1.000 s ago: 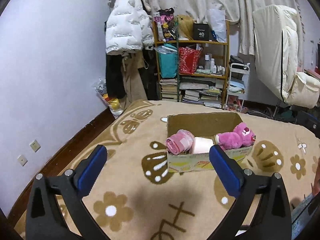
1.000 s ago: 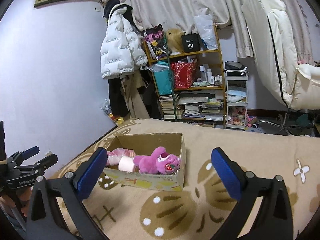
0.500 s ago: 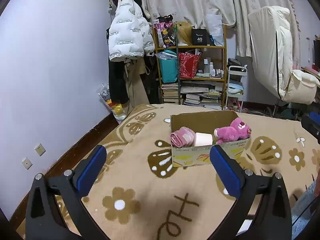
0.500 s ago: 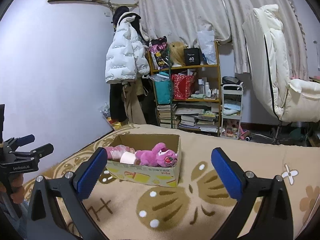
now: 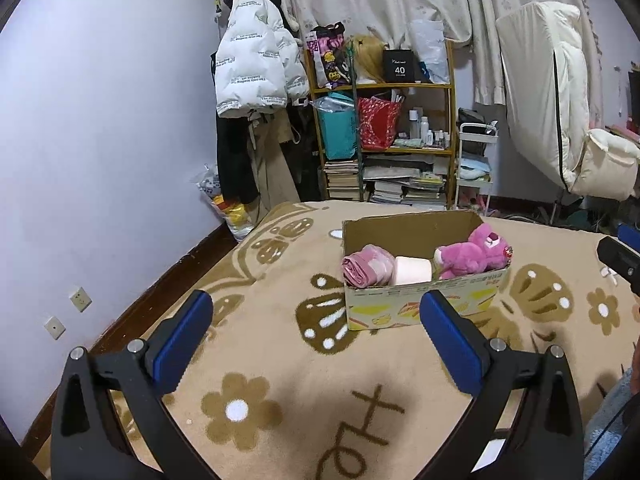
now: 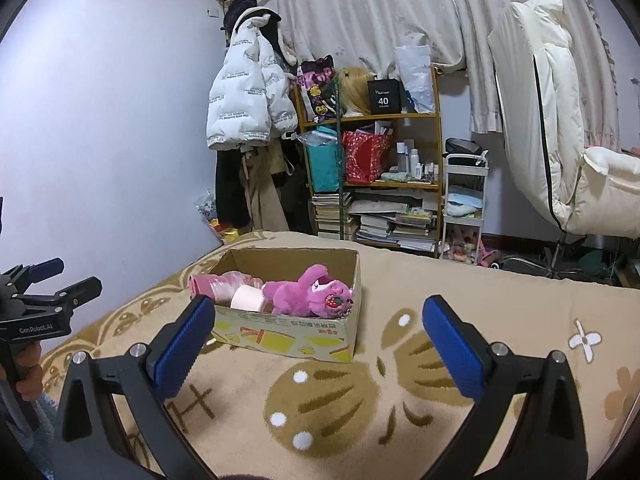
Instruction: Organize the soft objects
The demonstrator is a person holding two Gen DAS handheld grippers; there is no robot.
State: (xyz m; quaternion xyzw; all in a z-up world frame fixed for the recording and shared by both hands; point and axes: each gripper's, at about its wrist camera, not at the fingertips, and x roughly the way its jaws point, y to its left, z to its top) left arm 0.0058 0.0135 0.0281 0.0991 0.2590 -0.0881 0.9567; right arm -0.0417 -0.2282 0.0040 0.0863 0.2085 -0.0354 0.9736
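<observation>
We judge the task nearly done: pink plush bear [image 5: 472, 254], tissue roll [image 5: 413, 270] and rolled pink cloth [image 5: 367, 266] fill the cardboard box [image 5: 424, 308] on the blanket [image 5: 280, 360], while our left claw [image 5: 316, 344] and right claw [image 6: 316, 344] gape empty.

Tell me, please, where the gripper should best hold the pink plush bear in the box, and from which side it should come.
Probably grip the pink plush bear across its soft body, coming from above: the cardboard box walls block its sides, and the paper roll lies against it.
</observation>
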